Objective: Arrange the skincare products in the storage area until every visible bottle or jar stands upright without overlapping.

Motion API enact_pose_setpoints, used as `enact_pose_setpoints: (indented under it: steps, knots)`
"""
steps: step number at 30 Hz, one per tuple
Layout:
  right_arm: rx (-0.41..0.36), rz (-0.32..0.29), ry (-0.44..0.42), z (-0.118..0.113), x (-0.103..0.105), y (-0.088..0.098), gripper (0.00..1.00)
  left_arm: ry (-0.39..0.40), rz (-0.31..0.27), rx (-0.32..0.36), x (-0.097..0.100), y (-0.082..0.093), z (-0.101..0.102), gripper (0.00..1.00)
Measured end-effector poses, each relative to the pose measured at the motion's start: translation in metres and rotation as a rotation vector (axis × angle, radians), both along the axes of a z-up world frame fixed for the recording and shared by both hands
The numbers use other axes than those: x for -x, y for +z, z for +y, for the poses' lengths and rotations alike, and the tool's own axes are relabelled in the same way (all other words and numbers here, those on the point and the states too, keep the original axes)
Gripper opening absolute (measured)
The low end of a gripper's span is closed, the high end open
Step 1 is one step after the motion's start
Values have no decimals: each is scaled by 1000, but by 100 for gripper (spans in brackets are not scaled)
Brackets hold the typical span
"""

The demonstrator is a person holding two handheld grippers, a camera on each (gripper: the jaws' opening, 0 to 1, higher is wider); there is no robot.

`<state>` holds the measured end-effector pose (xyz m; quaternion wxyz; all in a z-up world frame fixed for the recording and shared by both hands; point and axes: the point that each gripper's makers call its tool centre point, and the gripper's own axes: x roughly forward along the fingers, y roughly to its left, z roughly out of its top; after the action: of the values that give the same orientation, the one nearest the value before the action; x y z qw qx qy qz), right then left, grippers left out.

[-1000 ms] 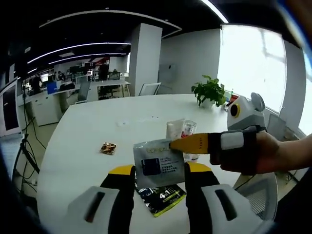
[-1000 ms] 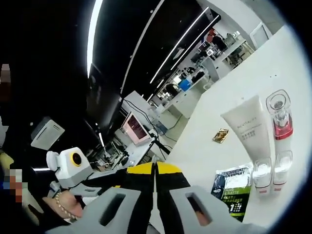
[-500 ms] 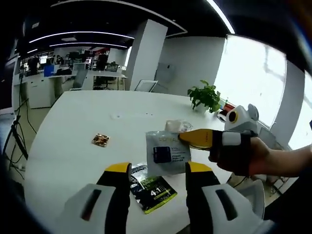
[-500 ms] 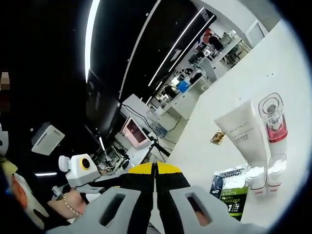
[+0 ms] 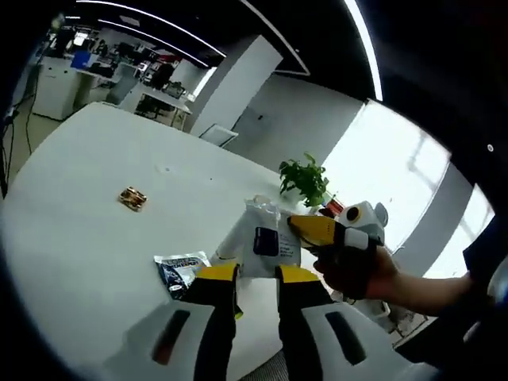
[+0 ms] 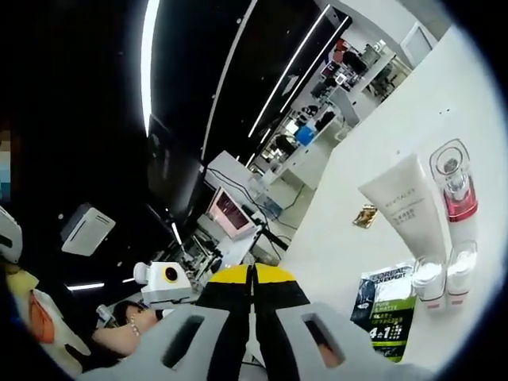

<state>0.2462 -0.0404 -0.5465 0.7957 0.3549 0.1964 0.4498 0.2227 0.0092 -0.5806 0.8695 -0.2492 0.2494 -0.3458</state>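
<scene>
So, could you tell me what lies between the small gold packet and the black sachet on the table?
In the left gripper view, only bare white table lies between the gold packet and the black sachet.

Right gripper view: tube (image 6: 406, 208) and pump bottle (image 6: 453, 184) stand side by side on the table (image 6: 381, 151), touching or nearly so. Flat sachet (image 6: 383, 305) lies just beside the tube's cap; small packet (image 6: 366, 216) lies apart, further along the table. Left gripper view: potted plant (image 5: 305, 178) at the far table edge.
</scene>
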Motion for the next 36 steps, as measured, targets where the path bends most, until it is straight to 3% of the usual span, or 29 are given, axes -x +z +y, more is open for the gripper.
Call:
enact_pose_setpoints:
  steps: [15,19,24,31,36]
  knots:
    - [60,5,36,21,4,-10,1,78,3,17,7,-1,23,0]
    - [140,8,49,27,5,-21,1,101,31,15,8,-8,30,0]
    - [216,28,39,31,1,-36,1,136,88,60,12,-18,35,0]
    - [274,33,50,41,2,-49,1,169,128,54,13,-34,44,0]
    - [364,26,64,44,0,-66,1,185,164,20,16,-45,45,0]
